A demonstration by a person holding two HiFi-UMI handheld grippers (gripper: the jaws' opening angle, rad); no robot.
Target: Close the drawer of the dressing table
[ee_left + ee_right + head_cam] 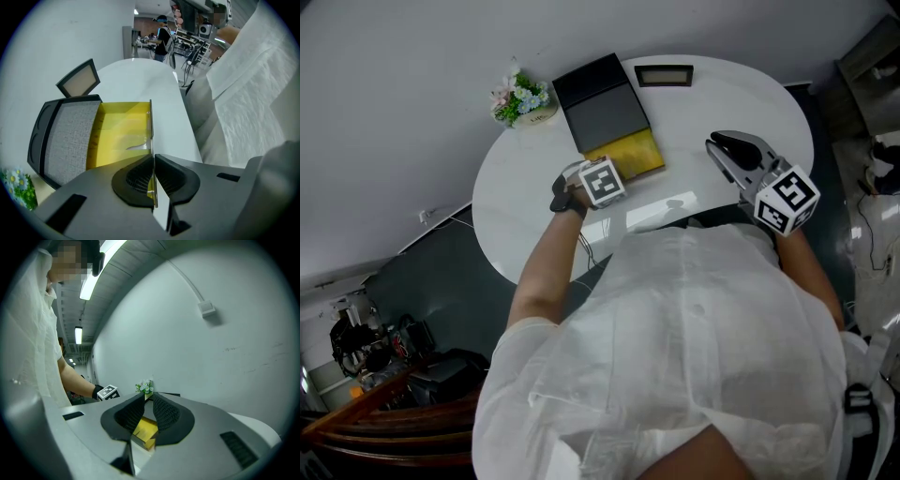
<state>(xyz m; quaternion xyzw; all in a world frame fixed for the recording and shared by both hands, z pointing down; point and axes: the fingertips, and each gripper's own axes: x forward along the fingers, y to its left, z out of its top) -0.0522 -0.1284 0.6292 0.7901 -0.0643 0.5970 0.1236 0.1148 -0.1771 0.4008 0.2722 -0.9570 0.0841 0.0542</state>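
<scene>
One straight push should suffice: left gripper (153, 163) clamps the drawer front (151, 123). Right gripper (146, 401), near that drawer front, hangs slightly parted, empty.

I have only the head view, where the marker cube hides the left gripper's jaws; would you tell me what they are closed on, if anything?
Observer: In the left gripper view, the left gripper is shut on the thin front panel of the yellow drawer, which stands pulled out of the dark box.
Operator: Thank you. Is the right gripper holding anything?
Observer: No. In the right gripper view, the right gripper has its jaws slightly apart with nothing between them; the drawer only shows beyond them.
</scene>
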